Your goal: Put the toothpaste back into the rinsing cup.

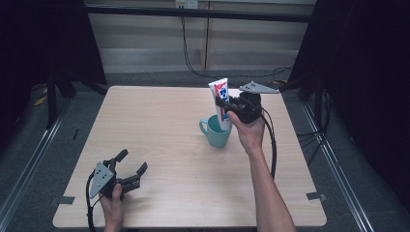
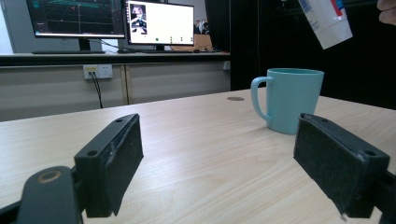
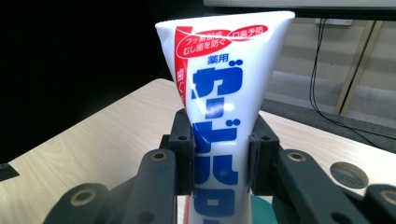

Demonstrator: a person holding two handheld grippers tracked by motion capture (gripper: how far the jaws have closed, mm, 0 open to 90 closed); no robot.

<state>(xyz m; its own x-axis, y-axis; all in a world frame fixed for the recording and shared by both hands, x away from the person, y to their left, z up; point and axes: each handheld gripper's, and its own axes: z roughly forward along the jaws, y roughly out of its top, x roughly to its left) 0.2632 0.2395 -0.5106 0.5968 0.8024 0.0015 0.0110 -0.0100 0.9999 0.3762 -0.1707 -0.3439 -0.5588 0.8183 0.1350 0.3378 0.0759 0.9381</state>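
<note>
On the tabletop [image 1: 159,145] stands a teal mug [image 1: 216,130], above which the right tongs [image 1: 223,105] clamp an upright toothpaste tube [image 1: 221,100] mid-body, its lower end at the mug's mouth, while the left tongs [image 1: 131,167] rest gaping, empty, well apart.

The high view looks forward and down over the whole table [image 1: 169,145]. The left gripper view sits low, near the tabletop, facing the mug [image 2: 289,100]. The right gripper view is close behind the tube [image 3: 224,116]. All 3 share the table.
</note>
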